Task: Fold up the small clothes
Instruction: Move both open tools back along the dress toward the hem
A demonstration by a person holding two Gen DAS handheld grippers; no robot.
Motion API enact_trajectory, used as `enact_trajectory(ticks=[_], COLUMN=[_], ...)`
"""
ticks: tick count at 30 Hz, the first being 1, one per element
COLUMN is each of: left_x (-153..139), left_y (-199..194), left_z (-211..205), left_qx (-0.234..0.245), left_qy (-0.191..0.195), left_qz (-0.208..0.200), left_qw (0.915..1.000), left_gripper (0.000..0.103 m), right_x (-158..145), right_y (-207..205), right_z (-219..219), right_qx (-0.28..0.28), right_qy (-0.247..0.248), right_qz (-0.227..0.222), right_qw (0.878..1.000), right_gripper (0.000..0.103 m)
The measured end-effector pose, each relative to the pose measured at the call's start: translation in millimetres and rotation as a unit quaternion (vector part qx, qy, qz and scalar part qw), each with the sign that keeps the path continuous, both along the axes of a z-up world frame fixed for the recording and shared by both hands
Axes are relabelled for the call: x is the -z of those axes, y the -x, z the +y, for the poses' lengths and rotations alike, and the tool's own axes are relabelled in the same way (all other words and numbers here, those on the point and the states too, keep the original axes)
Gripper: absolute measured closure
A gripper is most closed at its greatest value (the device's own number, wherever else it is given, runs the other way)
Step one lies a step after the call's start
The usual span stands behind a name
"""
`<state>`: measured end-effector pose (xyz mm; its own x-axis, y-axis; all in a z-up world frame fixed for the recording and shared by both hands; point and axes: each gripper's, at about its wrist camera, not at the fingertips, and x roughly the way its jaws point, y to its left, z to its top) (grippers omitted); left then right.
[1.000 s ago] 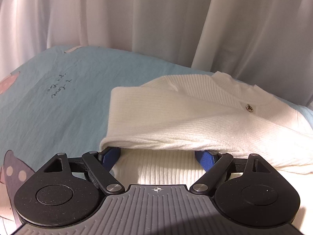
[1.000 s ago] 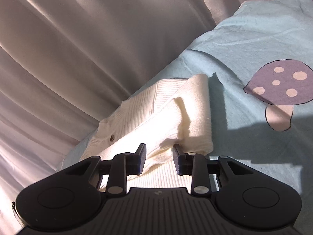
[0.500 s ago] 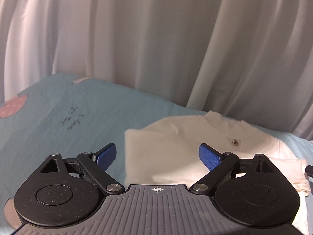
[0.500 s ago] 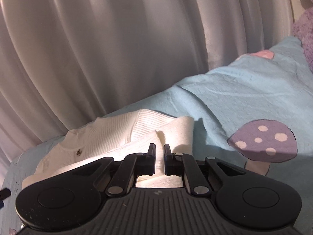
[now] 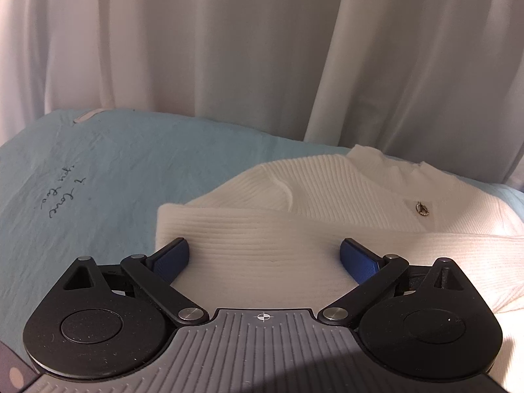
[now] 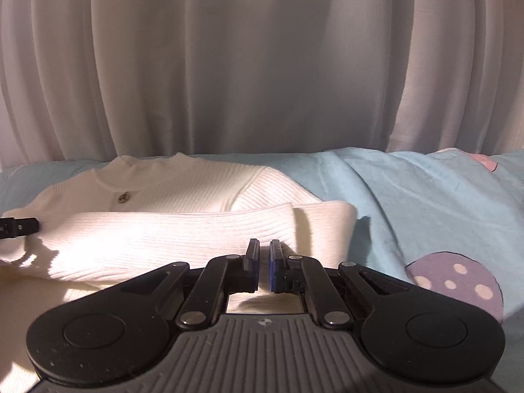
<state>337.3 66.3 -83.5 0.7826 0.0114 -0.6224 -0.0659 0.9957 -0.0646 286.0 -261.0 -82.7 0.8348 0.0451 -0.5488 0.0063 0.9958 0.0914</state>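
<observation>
A white ribbed knit sweater (image 5: pixel 327 203) with a small metal button lies folded on the light blue bed sheet (image 5: pixel 98 180). Its sleeves are folded across the body. My left gripper (image 5: pixel 263 252) is open and empty, its blue fingers (image 5: pixel 172 257) just above the near folded edge. In the right wrist view the same sweater (image 6: pixel 163 222) lies to the left. My right gripper (image 6: pixel 264 253) is nearly closed with a thin gap and holds nothing, just above the sweater's near edge. A tip of the left gripper shows at the left edge (image 6: pixel 16 227).
White curtains (image 6: pixel 262 65) hang close behind the bed. The sheet has a purple mushroom print (image 6: pixel 458 281) to the right of the sweater and handwriting print (image 5: pixel 62 193) to the left.
Both grippers let go of the sweater's fold and drew back and up. The right gripper closed to a thin gap. The lifted fold now lies flat on the sweater.
</observation>
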Motion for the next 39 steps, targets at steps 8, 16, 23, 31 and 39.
enact_trajectory(ticks=[8,16,23,31,39], left_x=[-11.2,-49.2,-29.5,-29.3,-32.7], left_y=[20.3,140.3,239.6,287.1,305.7], left_z=[43.7,47.4,47.7,50.6,58.3], left_qx=[-0.085,0.086,0.075,0.077,0.068], left_qy=[-0.006,0.08,0.11,0.1,0.127], left_qz=[0.05,0.062,0.188,0.208,0.226], left_qw=[0.9951,0.9912,0.9731,0.97,0.9633], left_gripper=[0.006,0.005,0.005,0.017,0.057], right_x=[-24.8,-25.6,-10.3,-7.8,3.0], right_y=[47.2,168.5,250.7,284.9,294.9], right_z=[-32.1,-41.6,-52.0,-58.4,-67.6], right_qx=[0.031,-0.069,-0.055,-0.08,-0.103], right_qy=[-0.04,-0.17,-0.216,-0.212,-0.283], right_qz=[0.03,0.111,0.193,0.236,0.268], right_qw=[0.998,0.977,0.955,0.945,0.915], right_gripper=[0.092,0.077,0.077,0.077,0.082])
